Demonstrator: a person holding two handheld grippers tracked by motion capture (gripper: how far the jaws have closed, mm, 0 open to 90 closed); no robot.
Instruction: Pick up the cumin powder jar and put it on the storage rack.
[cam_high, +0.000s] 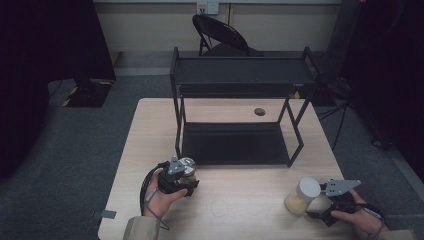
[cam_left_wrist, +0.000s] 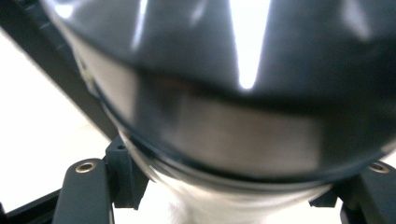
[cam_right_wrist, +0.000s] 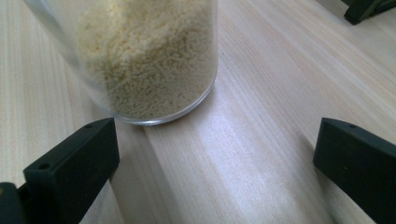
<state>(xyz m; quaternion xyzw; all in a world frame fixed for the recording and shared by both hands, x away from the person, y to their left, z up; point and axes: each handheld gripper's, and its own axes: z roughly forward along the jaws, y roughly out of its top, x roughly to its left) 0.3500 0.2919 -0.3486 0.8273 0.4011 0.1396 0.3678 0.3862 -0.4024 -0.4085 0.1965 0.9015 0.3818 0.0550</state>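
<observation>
A: Starting at the left gripper (cam_high: 186, 176): the person's left hand (cam_high: 159, 192) is gripping it near the table's front left, and its jaws are pinching a jar (cam_high: 187, 165) with a shiny metal lid.

B: In the left gripper view that jar (cam_left_wrist: 224, 116) is sitting right between the jaws, blurred, glass glinting. Is any label showing?

A: None I can read; too close and too smeared.

B: Over to the right gripper (cam_high: 320, 199), then.

A: The right hand (cam_high: 361, 215) is holding it at the front right, jaws spread wide. A clear jar of pale grain (cam_high: 304, 196) with a white lid is standing upright just beyond them.

B: In the right gripper view the grain jar (cam_right_wrist: 149, 56) is sitting on the wood nearer one jaw, seemingly not pinched. No writing on it either.

A: Moving outward: a black two-tier rack (cam_high: 240, 107) is standing at the back of the table (cam_high: 240, 200). Behind it, a folding chair (cam_high: 220, 35) is waiting by the wall.
</observation>
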